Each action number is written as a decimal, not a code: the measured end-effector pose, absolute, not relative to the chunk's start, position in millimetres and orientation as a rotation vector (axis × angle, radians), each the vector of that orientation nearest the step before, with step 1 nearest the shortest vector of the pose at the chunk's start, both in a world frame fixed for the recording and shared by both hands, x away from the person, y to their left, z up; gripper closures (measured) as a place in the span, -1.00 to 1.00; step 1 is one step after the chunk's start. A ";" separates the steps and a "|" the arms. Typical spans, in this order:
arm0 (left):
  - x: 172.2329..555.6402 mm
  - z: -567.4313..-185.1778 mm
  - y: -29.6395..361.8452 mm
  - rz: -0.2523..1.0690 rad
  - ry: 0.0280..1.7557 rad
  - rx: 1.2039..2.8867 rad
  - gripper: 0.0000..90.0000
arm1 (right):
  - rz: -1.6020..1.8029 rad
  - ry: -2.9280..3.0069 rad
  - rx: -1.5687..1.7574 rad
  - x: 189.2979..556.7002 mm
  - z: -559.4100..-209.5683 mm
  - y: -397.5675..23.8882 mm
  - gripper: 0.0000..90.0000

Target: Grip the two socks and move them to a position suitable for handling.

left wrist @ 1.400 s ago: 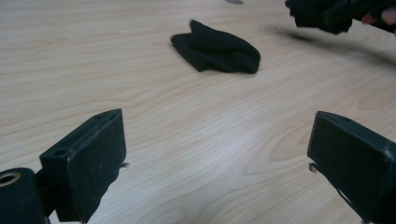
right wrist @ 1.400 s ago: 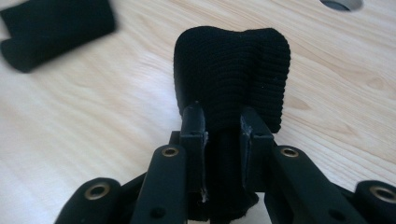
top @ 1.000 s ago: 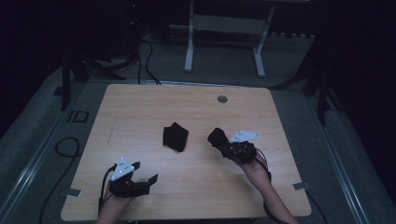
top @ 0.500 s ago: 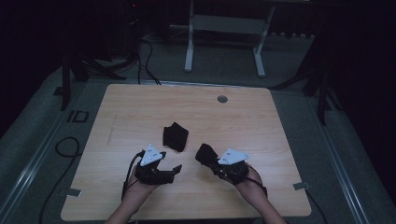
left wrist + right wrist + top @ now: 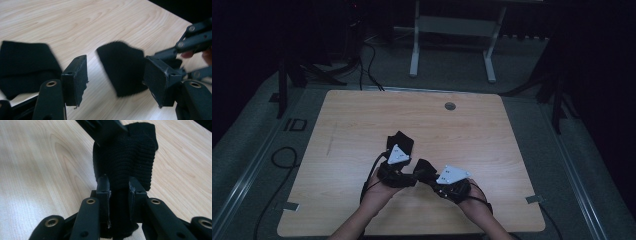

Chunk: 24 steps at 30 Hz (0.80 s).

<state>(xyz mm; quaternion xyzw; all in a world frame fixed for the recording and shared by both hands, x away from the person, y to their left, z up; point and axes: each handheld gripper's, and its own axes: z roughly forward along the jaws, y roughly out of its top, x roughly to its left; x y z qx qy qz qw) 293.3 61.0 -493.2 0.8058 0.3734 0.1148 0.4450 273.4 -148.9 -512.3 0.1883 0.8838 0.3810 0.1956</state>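
A black knitted cloth (image 5: 125, 160) hangs from my right gripper (image 5: 119, 186), whose jaws are shut on its lower end. In the high view that right gripper (image 5: 426, 172) points left, toward my left gripper (image 5: 408, 176), and the two nearly meet over the table's front middle. My left gripper (image 5: 115, 75) is open; its jaws have just been closing, with the free end of the held cloth (image 5: 122, 67) between them and the pads not pressing on it. A second black cloth (image 5: 401, 141) lies flat on the wooden table (image 5: 362, 115), just beyond the left gripper.
A round grommet (image 5: 450, 105) sits near the table's far edge. Cables trail from both grippers over the front edge. A white desk frame (image 5: 452, 30) stands on the floor behind the table. The second cloth (image 5: 25, 65) lies left of the left jaw.
My left hand has come from the table's front left toward the middle and lifted a little. My right hand has drawn left and nearer with the cloth still in its jaws.
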 end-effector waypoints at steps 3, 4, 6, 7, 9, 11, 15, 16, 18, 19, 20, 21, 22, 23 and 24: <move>299.4 -494.2 54.7 0.247 0.922 2.016 -0.07 | 1.037 2.464 0.489 270.5 -510.5 -146.8 0.65; 300.8 -494.3 54.6 0.224 0.916 2.018 -0.04 | 1.030 2.464 0.486 270.5 -510.8 -147.0 0.65; 302.0 -494.4 54.5 0.205 0.923 2.017 0.02 | 1.030 2.463 0.486 270.7 -511.1 -148.3 0.65; 303.5 -494.8 53.7 0.176 0.919 2.030 0.05 | 1.032 2.465 0.485 271.0 -511.0 -148.9 0.65; 303.8 -495.2 53.1 0.153 0.912 2.034 0.16 | 1.030 2.461 0.483 271.1 -510.8 -149.5 0.65; 304.5 -496.0 52.2 0.123 0.892 2.056 0.33 | 1.027 2.466 0.480 271.4 -510.8 -149.6 0.65; 303.8 -496.0 53.2 0.129 0.869 2.085 0.84 | 1.013 2.473 0.469 271.3 -512.4 -149.0 0.65; 301.9 -494.4 54.7 0.142 0.867 2.076 0.86 | 1.031 2.475 0.476 271.9 -512.7 -149.6 0.64; 300.3 -493.0 55.5 0.165 0.861 2.077 0.89 | 1.076 2.478 0.505 274.0 -512.7 -151.9 0.64; 298.4 -491.3 56.4 0.188 0.857 2.071 0.90 | 1.103 2.473 0.519 275.1 -512.4 -153.5 0.64; 294.3 -487.3 58.2 0.216 0.849 2.052 0.91 | 1.128 2.471 0.532 276.1 -511.7 -154.9 0.64; 292.3 -485.3 59.5 0.233 0.842 2.055 0.91 | 1.149 2.471 0.544 276.7 -510.8 -156.2 0.64; 290.8 -483.7 60.6 0.245 0.832 2.056 0.91 | 1.162 2.466 0.552 277.1 -509.8 -157.2 0.64; 290.8 -483.7 60.6 0.245 0.832 2.056 0.91 | 1.168 2.460 0.554 277.3 -509.0 -157.9 0.63; 287.4 -481.7 61.7 0.275 0.827 2.062 0.92 | 1.168 2.463 0.550 277.7 -508.2 -158.3 0.63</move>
